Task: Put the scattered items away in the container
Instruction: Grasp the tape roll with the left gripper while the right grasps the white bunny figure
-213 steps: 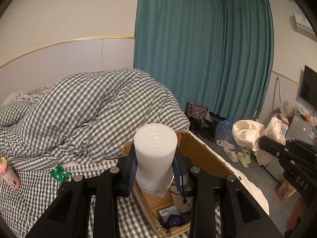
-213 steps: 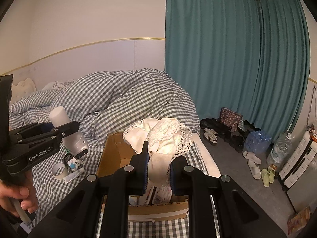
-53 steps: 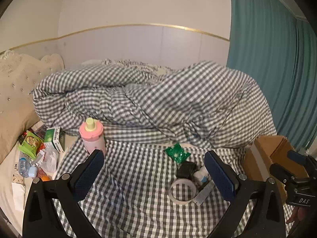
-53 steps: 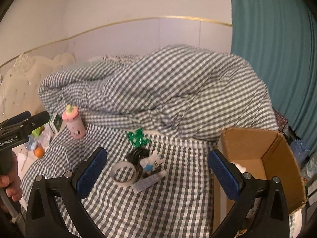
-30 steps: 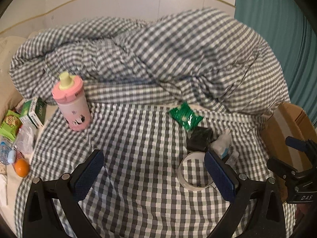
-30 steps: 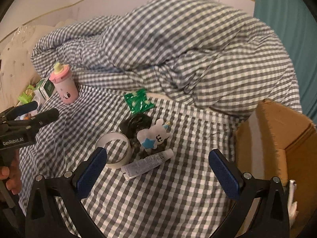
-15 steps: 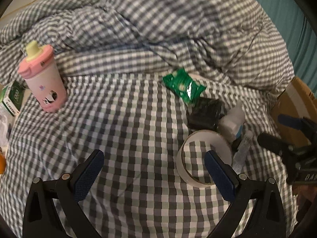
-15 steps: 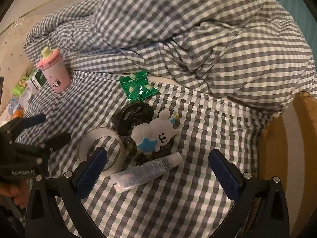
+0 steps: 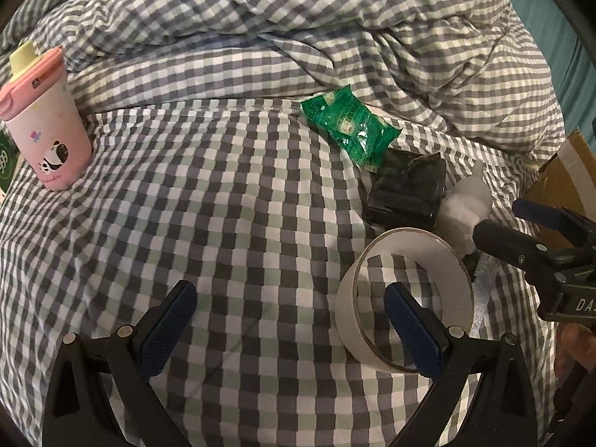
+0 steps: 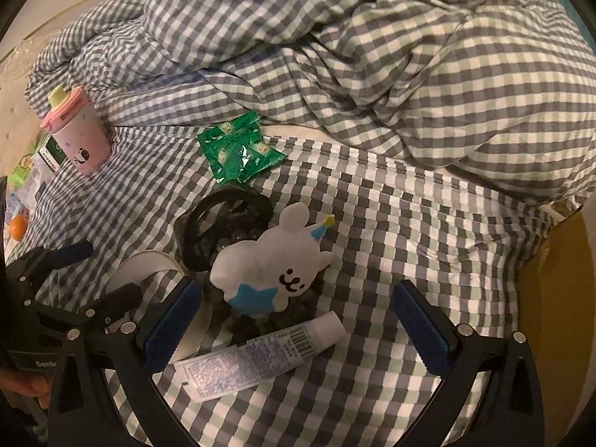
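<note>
We look down from two cameras, each sitting just behind a pair of spread fingers and close above the checked bed. Past our left fingers (image 9: 175,316) lies the tape ring (image 9: 404,294), with our right gripper (image 9: 529,236) at the far right. Past our right fingers (image 10: 171,320) sits the white toy (image 10: 272,264). Both views share the green packet (image 9: 348,126) and pink cup (image 10: 78,134).

A home bedroom: rumpled grey-and-white gingham duvet (image 9: 335,29) heaped on matching checked bedsheet (image 9: 223,223), pink panda-print toddler cup (image 9: 44,126) alongside.
</note>
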Demonstrator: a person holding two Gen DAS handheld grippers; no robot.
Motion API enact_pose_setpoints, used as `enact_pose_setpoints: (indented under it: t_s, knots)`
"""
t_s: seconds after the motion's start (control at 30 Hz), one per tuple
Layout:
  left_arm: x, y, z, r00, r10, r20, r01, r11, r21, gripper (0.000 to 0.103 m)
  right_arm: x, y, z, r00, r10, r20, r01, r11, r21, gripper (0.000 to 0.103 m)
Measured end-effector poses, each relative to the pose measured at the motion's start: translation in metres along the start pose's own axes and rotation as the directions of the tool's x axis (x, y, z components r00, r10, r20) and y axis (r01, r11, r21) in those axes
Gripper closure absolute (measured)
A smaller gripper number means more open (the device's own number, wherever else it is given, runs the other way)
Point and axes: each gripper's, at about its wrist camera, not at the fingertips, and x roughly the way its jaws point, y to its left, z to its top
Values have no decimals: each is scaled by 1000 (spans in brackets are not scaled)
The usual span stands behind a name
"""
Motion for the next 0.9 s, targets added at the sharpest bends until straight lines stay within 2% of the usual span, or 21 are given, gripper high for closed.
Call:
enact_pose_setpoints:
  t_s: [0.27, 0.37, 0.47, 0.53, 0.57, 0.63, 0.7, 0.9]
  knots:
    - [6, -7, 0, 999, 31, 15, -32, 998, 46, 21, 14, 2, 2, 1000, 16, -9, -16, 1000, -1, 4]
    - [5, -8, 1, 999, 30, 26, -31, 998, 54, 33, 22, 2, 2, 999, 27, -22, -27, 1000, 3, 14]
    - [4, -10, 2, 999, 27, 35, -29, 998, 63, 42, 27, 4, 2, 998, 50, -31, -50, 999, 7, 29]
    - [3, -13, 2, 999, 22, 43, -25, 997, 74, 58, 27, 6, 2, 998, 54, -27, -54, 999, 6, 44]
    - [2, -15, 3, 999, 22, 46, -26, 996, 82, 64, 26, 6, 2, 998, 52, -24, -52, 999, 6, 44]
    - [1, -18, 3, 999, 16, 46, -20, 996, 92, 84, 26, 7, 3, 998, 52, -23, -52, 999, 10, 44]
    - [0, -19, 3, 999, 10, 44, -14, 995, 96, 91, 24, 6, 2, 998, 54, -20, -54, 998, 15, 44]
    - [-7, -20, 1, 998, 12, 60, -18, 995, 98, 93, 11, 0, 0, 999, 53, 2, -53, 998, 33, 44]
